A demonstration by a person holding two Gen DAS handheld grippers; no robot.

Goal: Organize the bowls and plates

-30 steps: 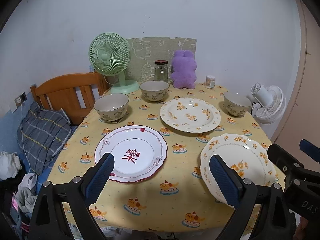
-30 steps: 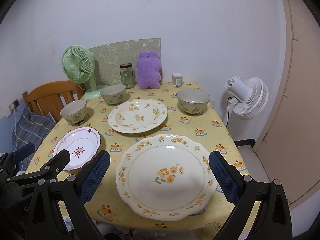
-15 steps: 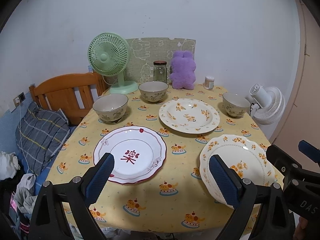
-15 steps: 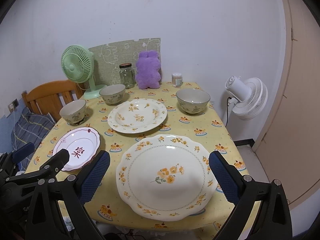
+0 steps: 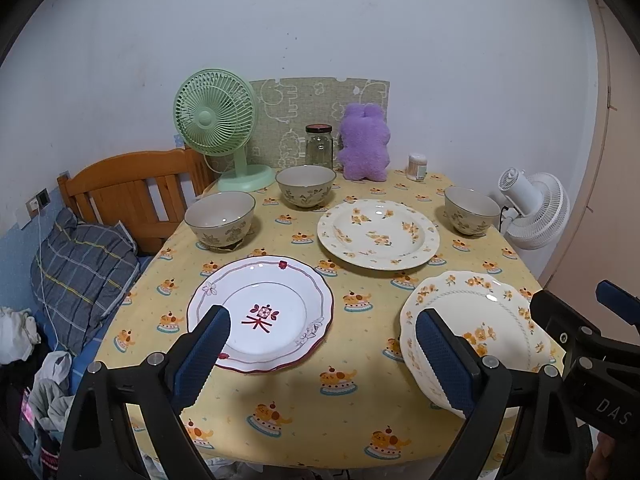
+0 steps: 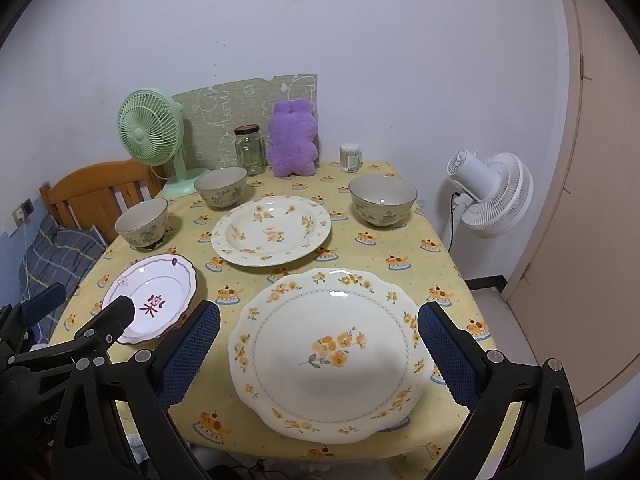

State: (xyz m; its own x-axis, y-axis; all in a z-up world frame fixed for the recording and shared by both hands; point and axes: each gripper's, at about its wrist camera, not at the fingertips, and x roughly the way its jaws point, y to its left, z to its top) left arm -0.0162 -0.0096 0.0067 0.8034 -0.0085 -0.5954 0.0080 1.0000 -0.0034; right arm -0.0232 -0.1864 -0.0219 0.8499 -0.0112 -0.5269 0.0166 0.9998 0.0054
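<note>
I'm hovering both grippers, left [image 5: 320, 350] & right [image 6: 319, 346], jaws wide, empty. Pickup's starting; next I'm closing right on the cream scalloped floral plate [image 6: 328, 348] rim, frame centre-bottom.

Tablecloth [image 6: 404, 248] yellow w/ orange cake print. On it, cream plates [image 6: 332, 344] w/ orange flowers. White plate [image 5: 260, 316] has maroon rim.

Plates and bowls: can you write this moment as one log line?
left gripper: open, empty | right gripper: open, empty | plates: three, apart | bowls: three, unstacked | stage: not started
</note>
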